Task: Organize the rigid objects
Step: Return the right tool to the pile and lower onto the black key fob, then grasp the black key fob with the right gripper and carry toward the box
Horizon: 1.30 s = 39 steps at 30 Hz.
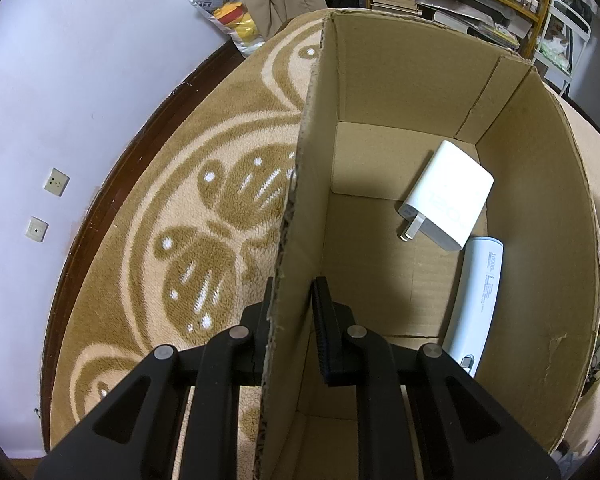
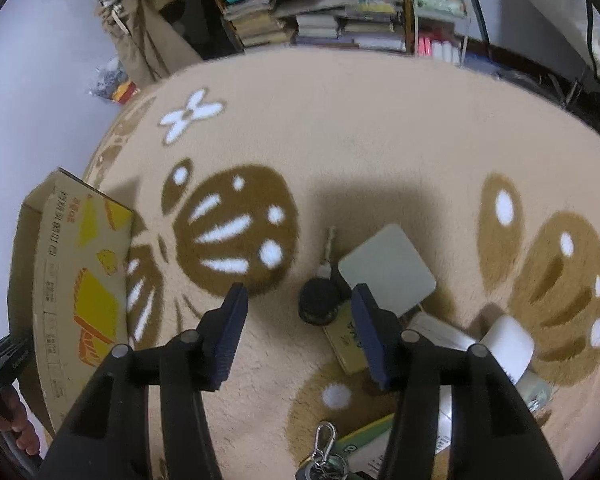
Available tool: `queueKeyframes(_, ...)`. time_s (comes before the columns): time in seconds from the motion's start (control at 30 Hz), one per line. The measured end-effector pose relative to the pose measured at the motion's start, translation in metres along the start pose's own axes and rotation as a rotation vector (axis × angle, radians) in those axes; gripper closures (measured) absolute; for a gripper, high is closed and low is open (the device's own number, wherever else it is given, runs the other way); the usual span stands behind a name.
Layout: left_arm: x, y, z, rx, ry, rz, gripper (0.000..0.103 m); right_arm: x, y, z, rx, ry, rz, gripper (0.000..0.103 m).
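My left gripper (image 1: 294, 292) is shut on the near left wall of an open cardboard box (image 1: 380, 92), one finger outside and one inside. In the box lie a white plug adapter (image 1: 448, 196) and a white power bank (image 1: 474, 300). The same box (image 2: 72, 280) shows at the left of the right wrist view. My right gripper (image 2: 298, 300) is open and empty above the rug, over a pile of small things: a black round object (image 2: 318, 300), a pale square pad (image 2: 386, 266), a yellowish card (image 2: 346, 344), a white cylinder (image 2: 508, 344) and keys with a carabiner (image 2: 326, 446).
A tan patterned rug (image 2: 340, 140) covers the floor. A bookshelf with stacked books (image 2: 332, 20) stands at the far edge. A plastic bag of toys (image 1: 228, 12) leans against the lilac wall (image 1: 60, 80), which has two sockets.
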<state>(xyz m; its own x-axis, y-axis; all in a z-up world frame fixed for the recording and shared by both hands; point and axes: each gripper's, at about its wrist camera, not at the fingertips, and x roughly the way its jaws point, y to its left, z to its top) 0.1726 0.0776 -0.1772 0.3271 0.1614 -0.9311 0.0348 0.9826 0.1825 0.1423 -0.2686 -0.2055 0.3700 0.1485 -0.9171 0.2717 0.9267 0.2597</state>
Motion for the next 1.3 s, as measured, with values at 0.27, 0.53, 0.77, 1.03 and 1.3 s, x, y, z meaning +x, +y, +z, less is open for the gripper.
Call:
queueKeyframes(0.27,0.0,0.0,0.0,0.001,0.0,0.0,0.089,0.018,-0.007,-0.005,0.037,0.054,0.032,0.046)
queueKeyframes(0.53,0.0,0.0,0.0,0.001,0.0,0.0,0.089,0.027,-0.007,-0.007,0.052,0.002,-0.01,0.065)
queueKeyframes(0.77,0.0,0.0,0.001,0.002,0.0,0.002,0.088,0.03,-0.014,-0.005,0.081,-0.043,-0.006,0.066)
queueKeyframes(1.03,0.0,0.0,0.001,0.002,0.001,0.002,0.088,0.033,-0.006,-0.007,0.04,-0.068,-0.024,0.071)
queueKeyframes(1.3,0.0,0.0,0.001,0.003,0.0,0.003,0.088,0.041,0.009,-0.014,-0.081,-0.089,-0.119,0.072)
